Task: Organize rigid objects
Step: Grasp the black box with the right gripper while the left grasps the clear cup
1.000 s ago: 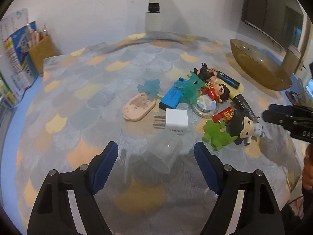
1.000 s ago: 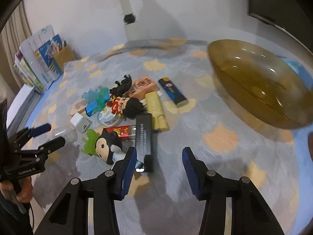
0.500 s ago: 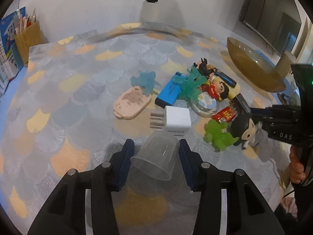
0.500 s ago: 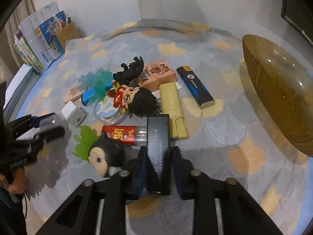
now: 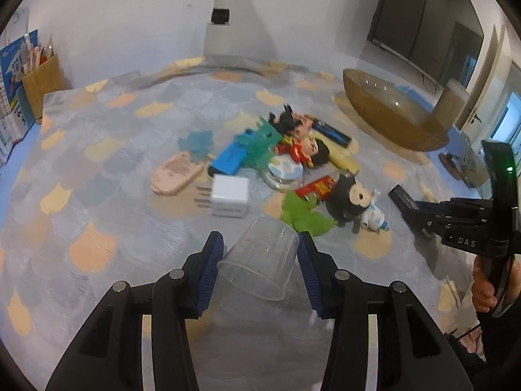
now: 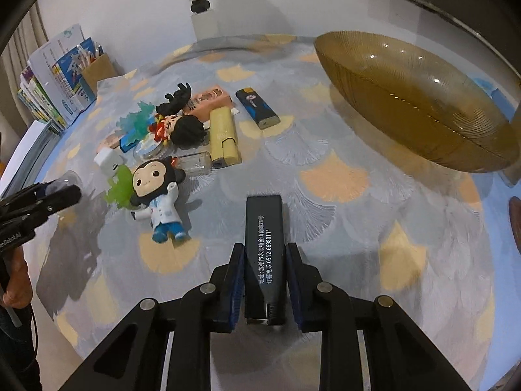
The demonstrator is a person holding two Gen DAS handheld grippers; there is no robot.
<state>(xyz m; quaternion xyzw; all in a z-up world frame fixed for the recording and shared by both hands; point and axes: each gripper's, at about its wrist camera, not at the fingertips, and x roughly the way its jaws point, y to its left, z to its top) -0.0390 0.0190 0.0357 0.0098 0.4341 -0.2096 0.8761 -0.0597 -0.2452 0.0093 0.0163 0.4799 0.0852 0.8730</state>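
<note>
Both grippers lift first picks from a cluttered table

The left gripper (image 5: 260,272) clamps a clear plastic cup (image 5: 259,262), tilted on its side, above the scalloped tablecloth (image 5: 97,169); the right gripper (image 6: 265,288) is closed on a black lighter (image 6: 264,244), raised clear of the toy pile (image 6: 156,150); the carry step appears in hand, and the next move likely calls for swinging both toward the amber bowl (image 6: 413,104); half a second ago the lighter lay among the toys; a second ago both grippers stood open.
</note>
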